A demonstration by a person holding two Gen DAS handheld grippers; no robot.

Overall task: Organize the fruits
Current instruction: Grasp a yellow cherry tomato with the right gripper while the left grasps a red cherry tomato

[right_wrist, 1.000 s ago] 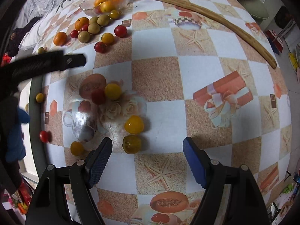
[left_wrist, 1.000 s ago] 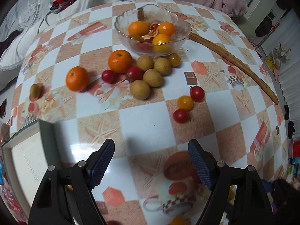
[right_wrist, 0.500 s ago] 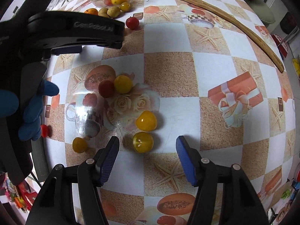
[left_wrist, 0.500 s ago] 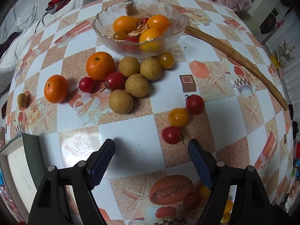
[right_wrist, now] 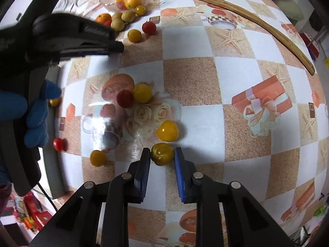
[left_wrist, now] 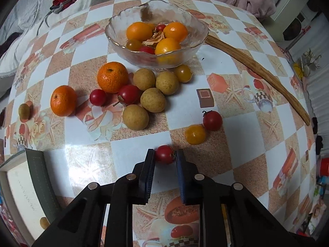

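Observation:
My left gripper [left_wrist: 164,154] is shut on a red cherry tomato [left_wrist: 164,154] on the checked tablecloth. Beyond it lie a yellow tomato [left_wrist: 195,134], another red tomato [left_wrist: 212,120], several brown longans [left_wrist: 135,117], two tangerines [left_wrist: 112,77] and a glass bowl [left_wrist: 197,28] holding oranges and tomatoes. My right gripper [right_wrist: 162,154] is shut on a yellow-green tomato [right_wrist: 162,154]. Next to it sit a yellow tomato [right_wrist: 167,130], a red tomato [right_wrist: 125,98] and more small ones. The left gripper's body [right_wrist: 61,39] shows at the right wrist view's left.
A long curved wooden stick [left_wrist: 259,70] lies on the table's right side, also in the right wrist view [right_wrist: 236,10]. A book or box [left_wrist: 20,189] lies at the near-left edge. Bedding and clothes lie behind the table.
Both grippers moved forward and closed: the left around the nearest red tomato, the right around the yellow-green tomato.

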